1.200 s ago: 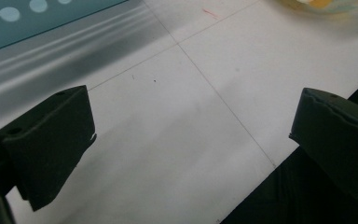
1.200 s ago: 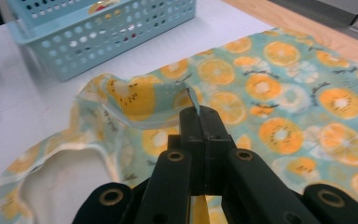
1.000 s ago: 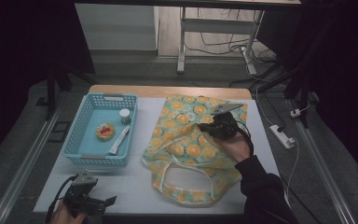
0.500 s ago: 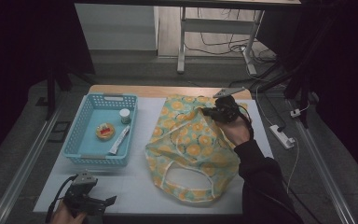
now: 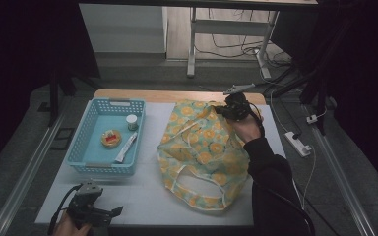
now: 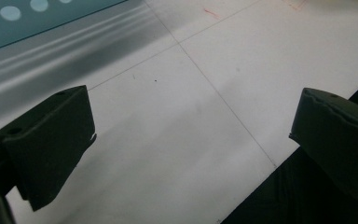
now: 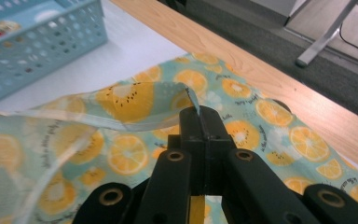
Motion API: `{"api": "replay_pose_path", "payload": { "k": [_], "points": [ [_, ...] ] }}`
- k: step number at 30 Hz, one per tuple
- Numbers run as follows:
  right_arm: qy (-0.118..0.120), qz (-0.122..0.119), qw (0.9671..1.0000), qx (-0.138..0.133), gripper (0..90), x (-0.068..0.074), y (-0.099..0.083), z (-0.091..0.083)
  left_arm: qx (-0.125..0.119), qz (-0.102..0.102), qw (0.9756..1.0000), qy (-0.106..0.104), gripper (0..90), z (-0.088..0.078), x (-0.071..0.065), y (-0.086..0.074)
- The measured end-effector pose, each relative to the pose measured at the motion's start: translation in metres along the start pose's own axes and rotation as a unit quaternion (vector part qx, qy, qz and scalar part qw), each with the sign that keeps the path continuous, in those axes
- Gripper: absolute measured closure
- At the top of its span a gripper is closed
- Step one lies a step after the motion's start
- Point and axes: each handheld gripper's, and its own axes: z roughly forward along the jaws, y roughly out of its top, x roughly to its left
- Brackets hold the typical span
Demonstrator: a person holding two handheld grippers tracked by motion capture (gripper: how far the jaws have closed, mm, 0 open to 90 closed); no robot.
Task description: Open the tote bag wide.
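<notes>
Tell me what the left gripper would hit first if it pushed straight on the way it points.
Probably the white table top: the open left gripper looks down at bare surface between its jaws. Beyond lies the blue basket, though depth is hard to judge.

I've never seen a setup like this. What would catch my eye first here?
Probably the bright fruit-print bag spread over the middle of the white table, its far edge pinched in the shut right gripper and lifted. Next, the blue basket at the left with a few small items inside. The left gripper rests open at the near left corner.
</notes>
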Motion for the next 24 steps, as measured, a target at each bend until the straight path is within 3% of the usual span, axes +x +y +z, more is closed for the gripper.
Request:
{"api": "replay_pose_path", "payload": {
  "k": [11,24],
  "points": [
    [-0.006,0.024,0.9990,0.036,90.0,-0.016,-0.030,0.038,0.002,0.002,1.0000,0.002,0.0,0.000,0.000,0.000],
    [-0.003,0.032,0.9971,0.069,89.8,-0.016,-0.071,0.071,0.004,0.003,1.0000,0.003,0.0,0.001,-0.001,0.000]
  ]
}}
